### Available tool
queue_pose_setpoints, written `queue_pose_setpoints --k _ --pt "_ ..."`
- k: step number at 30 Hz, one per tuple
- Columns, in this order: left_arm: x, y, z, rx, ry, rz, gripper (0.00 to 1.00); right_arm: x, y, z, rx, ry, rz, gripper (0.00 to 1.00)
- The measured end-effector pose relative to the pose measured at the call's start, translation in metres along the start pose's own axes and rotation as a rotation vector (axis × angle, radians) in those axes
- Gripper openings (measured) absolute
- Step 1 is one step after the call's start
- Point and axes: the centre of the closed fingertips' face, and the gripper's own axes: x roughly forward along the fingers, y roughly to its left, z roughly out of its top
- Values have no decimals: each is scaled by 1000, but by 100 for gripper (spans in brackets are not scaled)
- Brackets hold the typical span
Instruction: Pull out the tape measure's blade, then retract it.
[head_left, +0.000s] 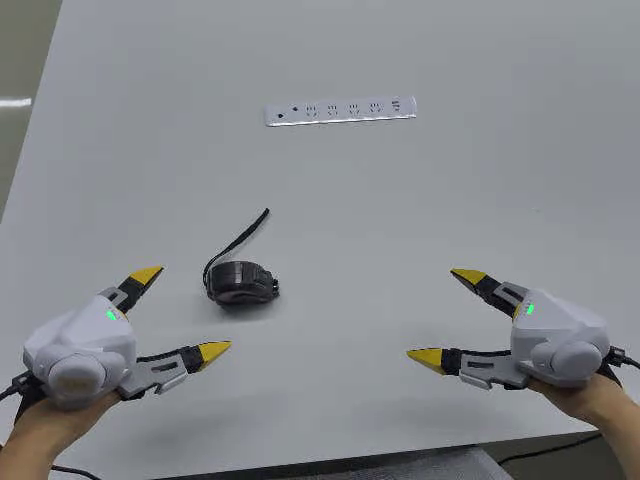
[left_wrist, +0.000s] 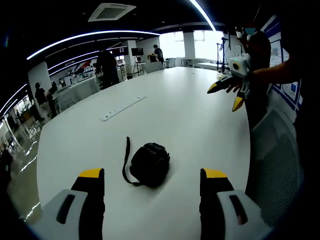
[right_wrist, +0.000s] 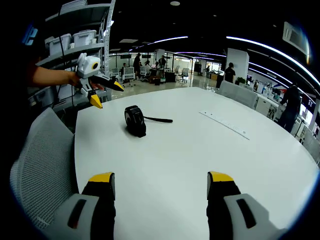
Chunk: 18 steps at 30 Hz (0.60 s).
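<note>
Now the tape measure (head_left: 241, 282) lies loose between the left gripper (head_left: 181, 311) and the right gripper (head_left: 443, 315).
It rests on the white table (head_left: 420, 220), near the left gripper at its 2 o'clock and well apart from the right gripper at its 9 o'clock. Both pairs of jaws gape wide, gripping nothing.

We see a wide white bench (head_left: 420, 330) with a smooth, pale top. A black tape measure (head_left: 240, 282) lies on it near the front edge, its blade wound in as far as we can tell. Its black wrist strap (head_left: 243, 236) trails flat across the surface, away from the case toward the far side. Well apart, farther back, a long white power strip (head_left: 340, 110) lies flat, sockets facing up.
</note>
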Motion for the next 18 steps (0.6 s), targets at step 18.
queue_pose_setpoints --k 18 --pt "27 9 -3 92 69 -100 66 27 1 3 -95 7 149 66"
